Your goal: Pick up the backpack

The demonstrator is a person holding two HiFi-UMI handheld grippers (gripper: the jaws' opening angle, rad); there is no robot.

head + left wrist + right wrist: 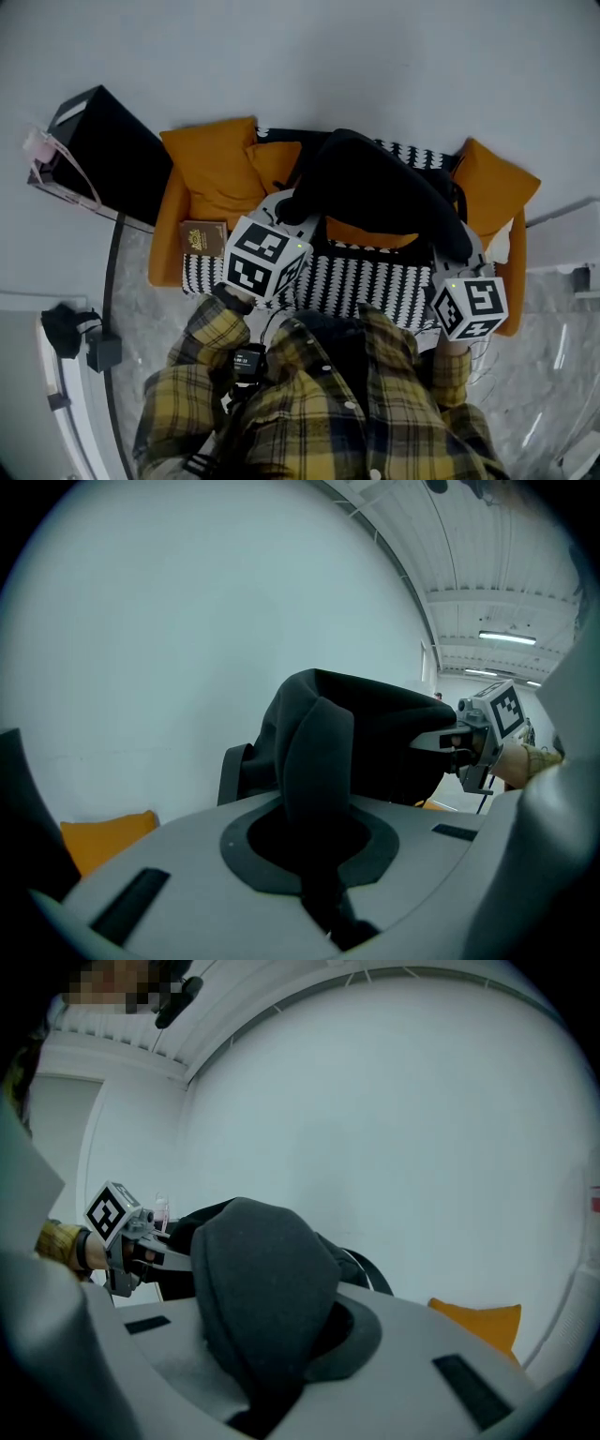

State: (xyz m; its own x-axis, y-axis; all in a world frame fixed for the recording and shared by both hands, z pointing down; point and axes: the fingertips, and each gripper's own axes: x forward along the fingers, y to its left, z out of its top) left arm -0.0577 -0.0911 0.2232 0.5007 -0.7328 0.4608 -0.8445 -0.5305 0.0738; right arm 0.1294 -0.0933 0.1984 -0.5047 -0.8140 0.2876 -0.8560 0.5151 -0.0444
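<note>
A black backpack (380,187) hangs lifted above the sofa (361,277), stretched between my two grippers. In the head view my left gripper (292,212) is shut on the bag's left side and my right gripper (461,247) is shut on its right end. In the left gripper view a thick fold of the backpack (319,761) runs down between the jaws of the left gripper (321,878), and the right gripper (466,741) shows beyond the bag. In the right gripper view a rounded padded part of the backpack (258,1288) is pinched in the right gripper (267,1387); the left gripper (155,1241) grips the far side.
The sofa has orange cushions (211,169) and a black-and-white patterned seat, with a small brown book (203,237) at its left end. A black box (103,155) stands to the sofa's left. A black device with a cable (94,347) lies on the floor. A white wall is behind.
</note>
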